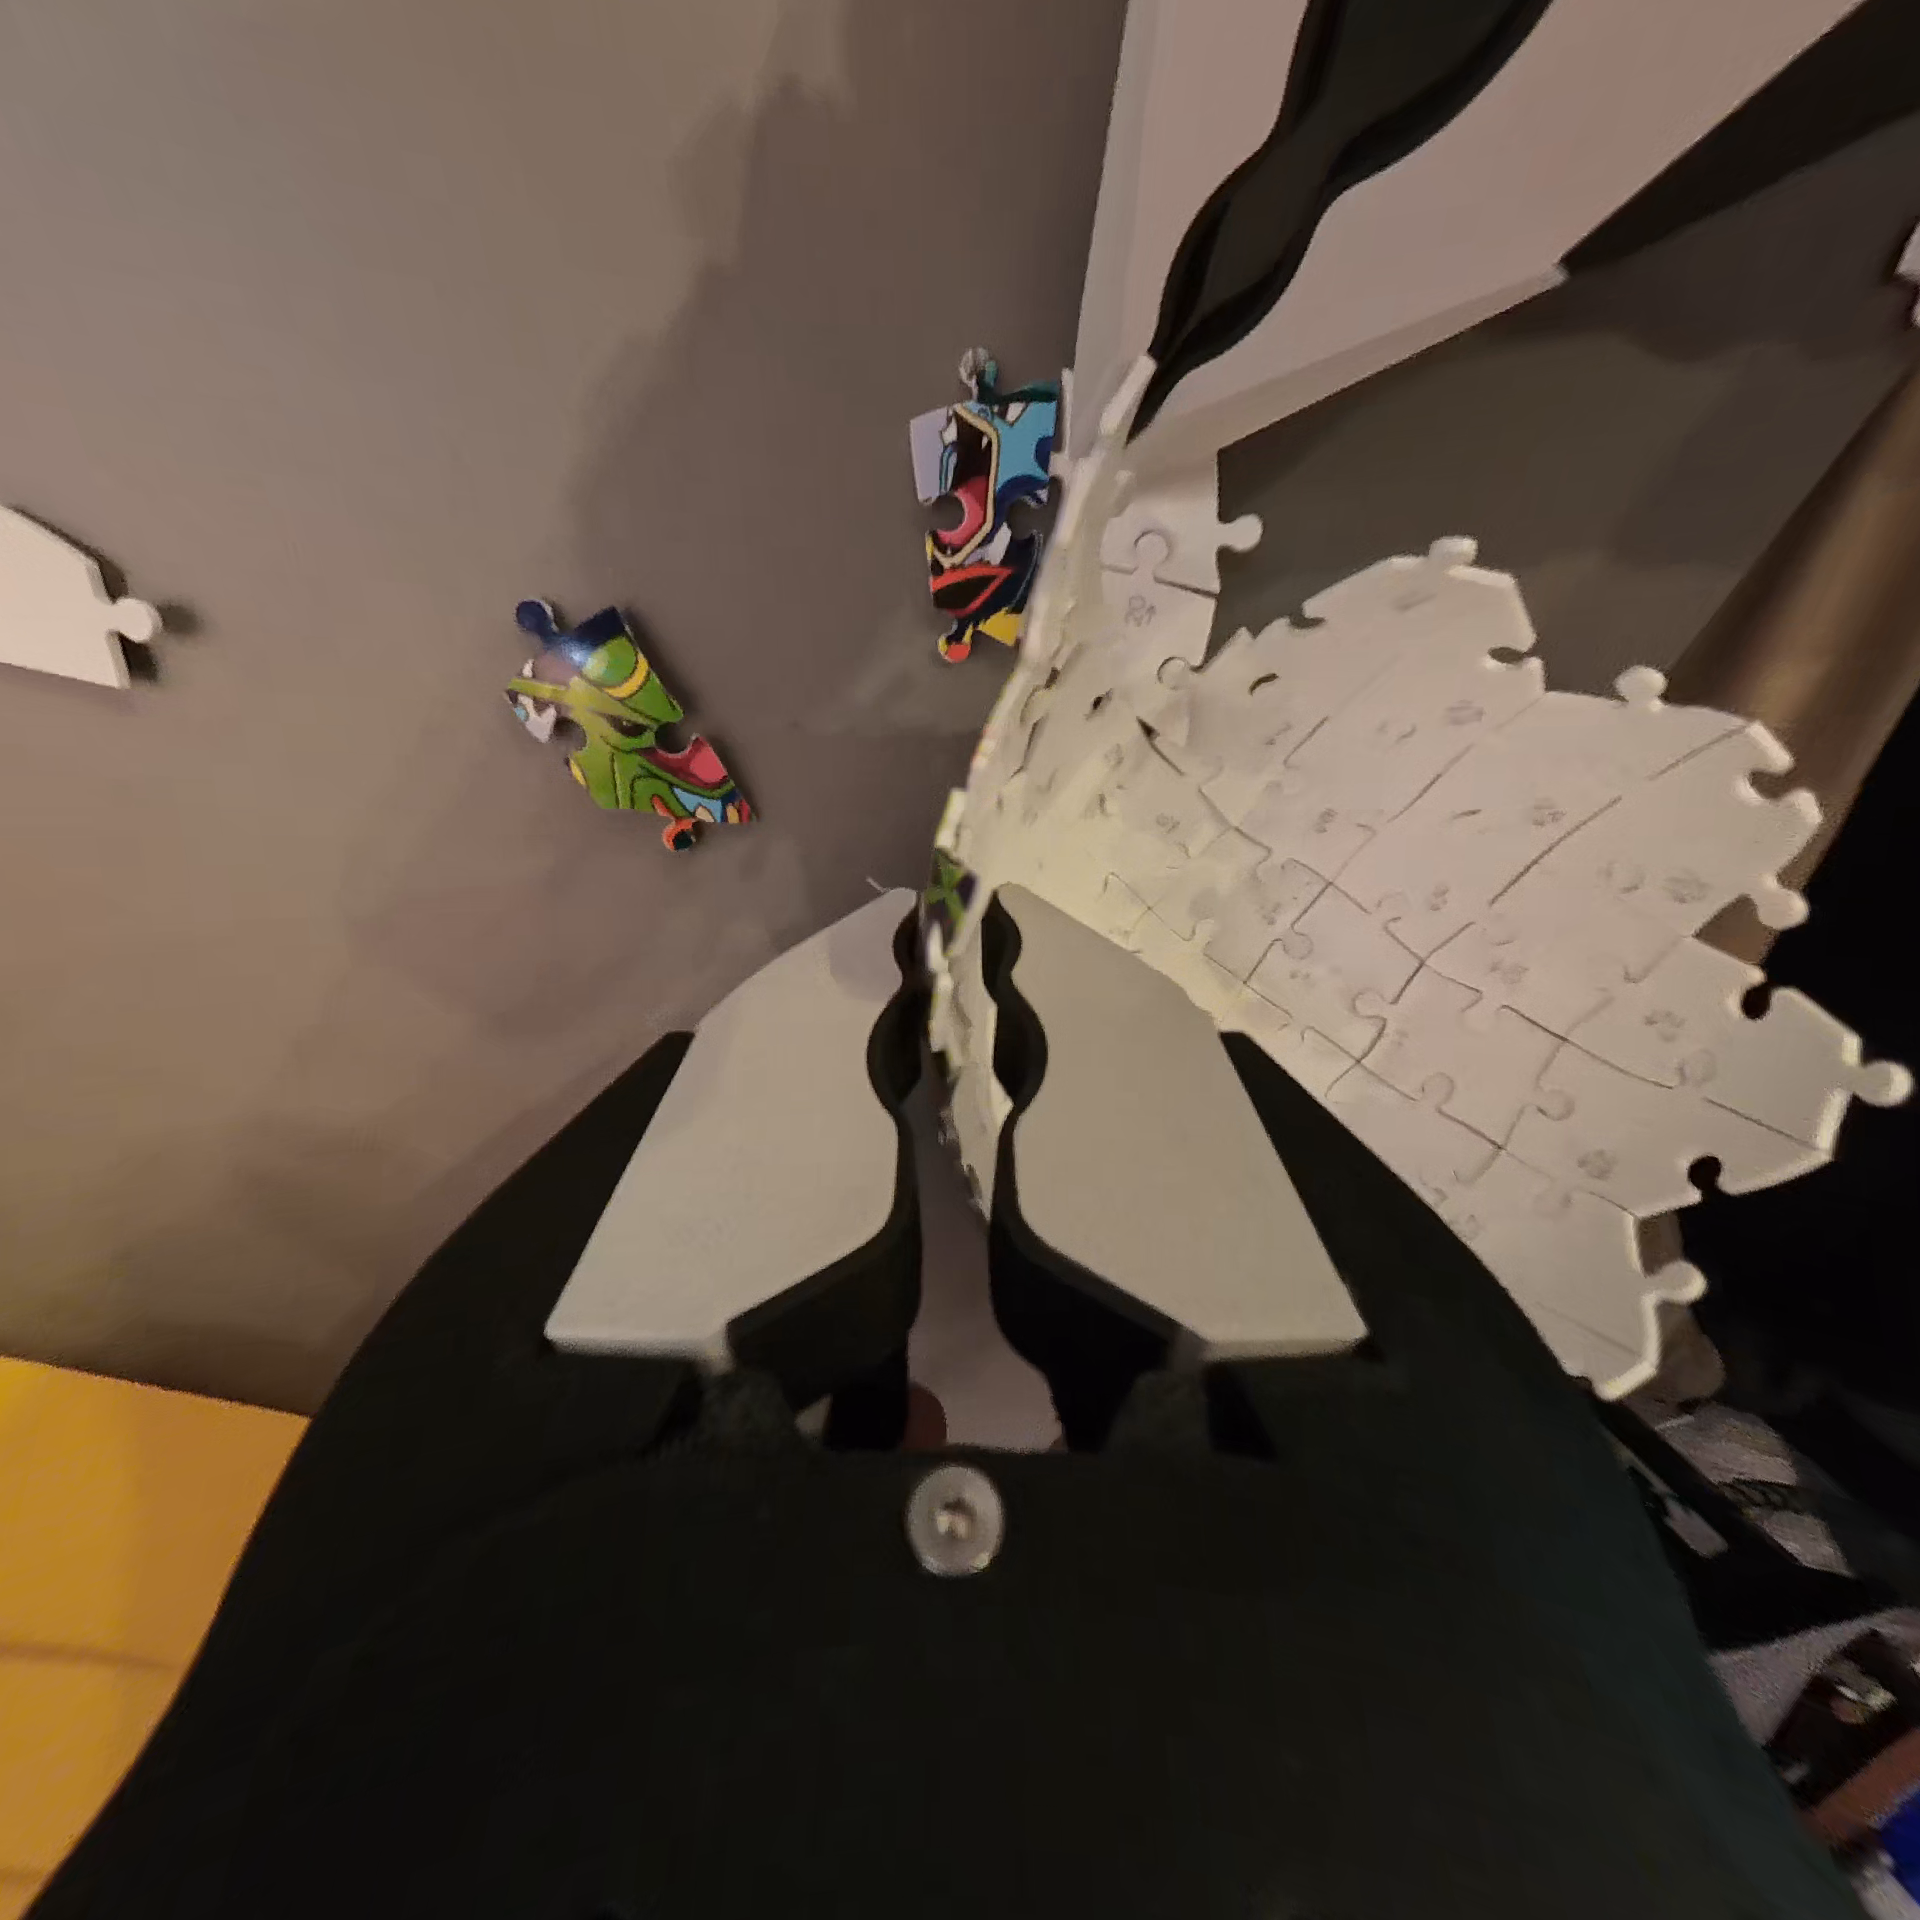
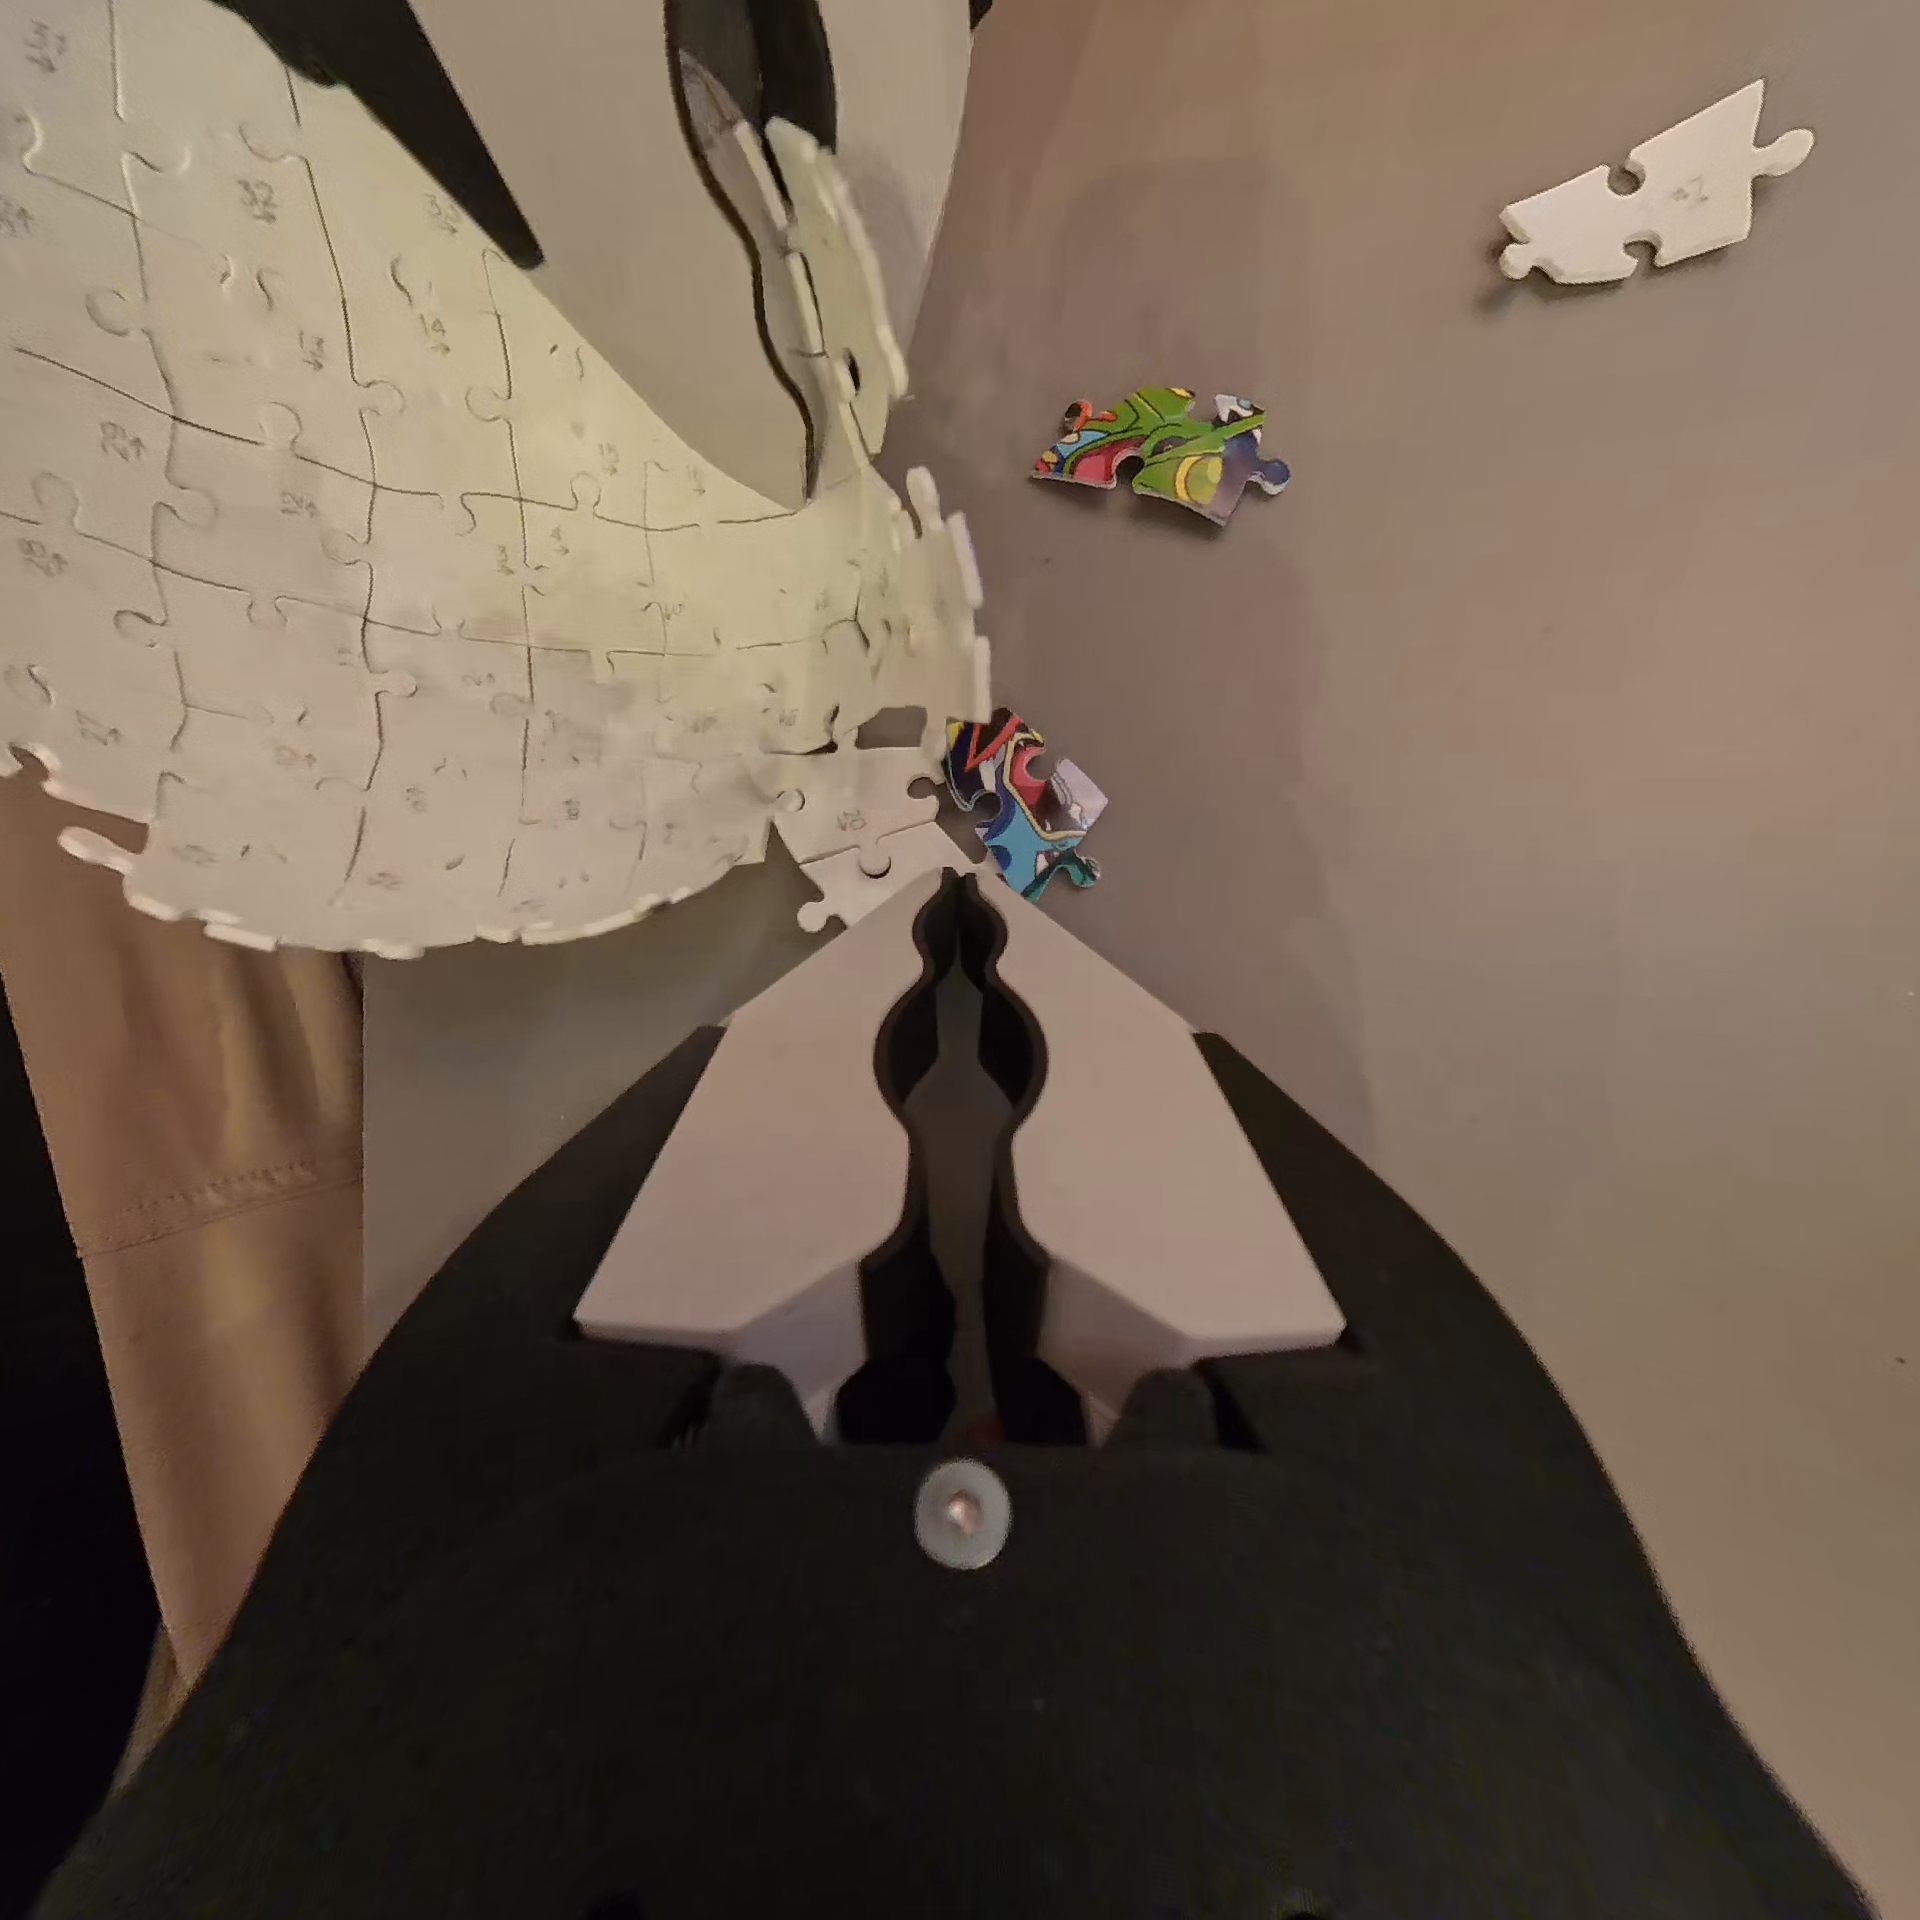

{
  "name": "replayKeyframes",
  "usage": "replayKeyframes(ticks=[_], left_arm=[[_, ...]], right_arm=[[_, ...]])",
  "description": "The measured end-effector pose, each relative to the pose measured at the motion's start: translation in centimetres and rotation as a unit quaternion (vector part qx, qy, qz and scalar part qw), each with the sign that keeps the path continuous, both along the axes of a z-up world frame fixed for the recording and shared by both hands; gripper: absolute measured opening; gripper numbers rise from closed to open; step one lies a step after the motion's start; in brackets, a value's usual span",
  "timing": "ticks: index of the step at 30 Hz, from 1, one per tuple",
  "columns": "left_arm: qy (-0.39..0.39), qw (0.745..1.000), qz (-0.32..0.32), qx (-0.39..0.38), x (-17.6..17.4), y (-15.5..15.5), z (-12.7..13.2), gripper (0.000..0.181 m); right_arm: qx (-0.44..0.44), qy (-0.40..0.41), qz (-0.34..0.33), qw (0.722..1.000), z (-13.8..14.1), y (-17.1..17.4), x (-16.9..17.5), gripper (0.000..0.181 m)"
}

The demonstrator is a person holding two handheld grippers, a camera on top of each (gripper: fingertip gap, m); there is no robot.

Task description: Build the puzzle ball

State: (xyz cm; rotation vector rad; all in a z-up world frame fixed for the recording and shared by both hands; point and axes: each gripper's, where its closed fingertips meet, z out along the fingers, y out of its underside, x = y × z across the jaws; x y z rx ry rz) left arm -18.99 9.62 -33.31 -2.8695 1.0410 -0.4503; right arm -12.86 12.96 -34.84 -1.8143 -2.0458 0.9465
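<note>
The half-built puzzle ball is a curved shell of joined pieces, held above the grey table with its white inner side towards me. My left gripper is shut on the shell's rim. It also shows at the top of the right wrist view. My right gripper is shut on a white piece at the rim of the shell. It also shows at the top of the left wrist view. A green printed piece pair and a blue printed piece lie on the table.
A white face-down piece pair lies farther off on the grey table, and shows at the left edge in the left wrist view. A person's beige clothing is behind the shell. A yellow surface lies at the lower left. The gap from one gripper's tips to the other's is roughly 8 cm.
</note>
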Motion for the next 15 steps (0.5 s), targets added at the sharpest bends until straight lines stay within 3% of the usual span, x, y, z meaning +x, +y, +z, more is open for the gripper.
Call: replayKeyframes(ticks=[15], left_arm=[[0.004, 1.0, -0.018, 0.024, 0.45, -0.05, 0.52, 0.005]], right_arm=[[-0.003, 0.006, 0.002, 1.0, 0.62, 0.15, 0.14, 0.0]])
